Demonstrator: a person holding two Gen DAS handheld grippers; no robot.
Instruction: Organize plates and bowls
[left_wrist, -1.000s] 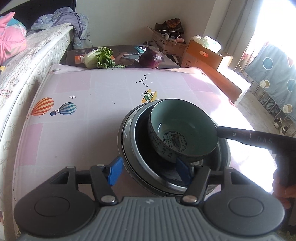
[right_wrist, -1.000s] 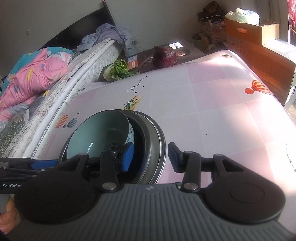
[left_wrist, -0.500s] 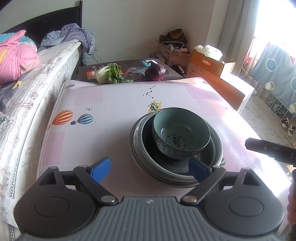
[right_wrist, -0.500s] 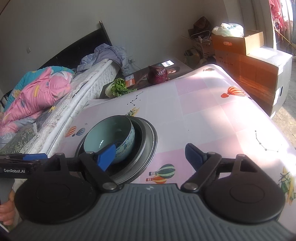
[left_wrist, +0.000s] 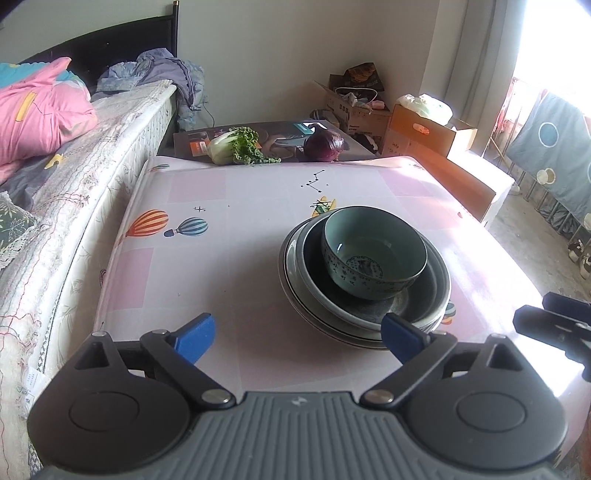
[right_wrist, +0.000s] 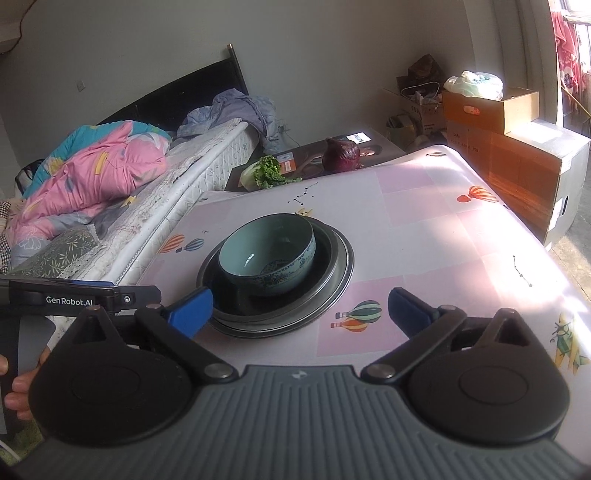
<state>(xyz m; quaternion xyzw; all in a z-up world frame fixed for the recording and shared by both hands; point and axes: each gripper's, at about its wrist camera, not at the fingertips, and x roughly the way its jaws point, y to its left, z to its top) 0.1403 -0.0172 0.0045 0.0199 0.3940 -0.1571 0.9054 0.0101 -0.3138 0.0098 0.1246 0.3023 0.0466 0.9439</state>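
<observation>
A teal bowl (left_wrist: 373, 254) with a blue pattern sits inside a stack of dark plates (left_wrist: 321, 295) on the pink table; it leans toward the stack's far side. The bowl (right_wrist: 269, 254) and the plates (right_wrist: 332, 280) also show in the right wrist view. My left gripper (left_wrist: 299, 338) is open and empty, held back from the near side of the stack. My right gripper (right_wrist: 301, 308) is open and empty, just short of the stack's near rim. The left gripper's body (right_wrist: 74, 297) shows at the left in the right wrist view.
The pink tablecloth (left_wrist: 207, 273) has balloon prints. A bed with a pink quilt (left_wrist: 37, 114) runs along the left. A green cabbage (left_wrist: 236, 147) and a red cabbage (left_wrist: 325, 144) lie on a dark board behind the table. Cardboard boxes (right_wrist: 517, 155) stand at the right.
Both grippers opened wide, let go of the teal bowl and drew back from the stack. The bowl now rests in the plates.
</observation>
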